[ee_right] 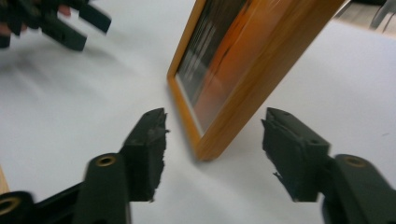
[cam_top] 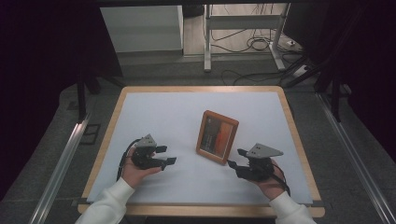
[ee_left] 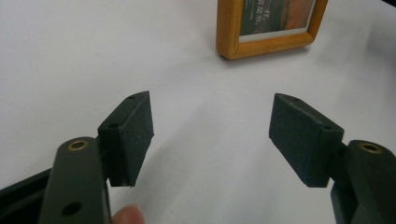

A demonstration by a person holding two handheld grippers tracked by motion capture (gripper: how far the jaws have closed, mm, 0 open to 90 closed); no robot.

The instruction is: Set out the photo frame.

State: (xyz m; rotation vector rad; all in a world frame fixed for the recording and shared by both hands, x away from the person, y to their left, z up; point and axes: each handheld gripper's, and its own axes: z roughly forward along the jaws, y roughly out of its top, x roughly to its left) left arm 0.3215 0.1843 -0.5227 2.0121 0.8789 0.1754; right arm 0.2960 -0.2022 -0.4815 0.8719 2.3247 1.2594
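Wooden and orange-toned, a small picture frame [cam_top: 217, 136] lay flat near the middle of a white mat [cam_top: 187, 112] that covered a table with a pale wood rim [cam_top: 196, 88]. Behind its glass sat a picture with a dark band on one side and an orange band on the other.

A person's forearms in white sleeves [cam_top: 109, 205] came in from the near edge, each hand holding a black two-jaw gripper. The left gripper [cam_top: 167, 155] sat to the left of the frame, a little apart from it, jaws pointing toward the frame. In the left gripper view its jaws stood wide apart with bare mat between them, gripping nothing, and the frame's [ee_left: 271, 25] lower edge showed farther ahead.

The right gripper [cam_top: 236, 157] sat just beside the frame's near right corner. In the right gripper view its jaws were spread wide and held nothing; the frame's [ee_right: 243, 70] corner lay between and just ahead of the pads, not touching either. The left gripper [ee_right: 70, 28] showed farther off at the upper left of that view.

Beyond the table, cables [cam_top: 252, 42] trailed across the floor among metal legs.
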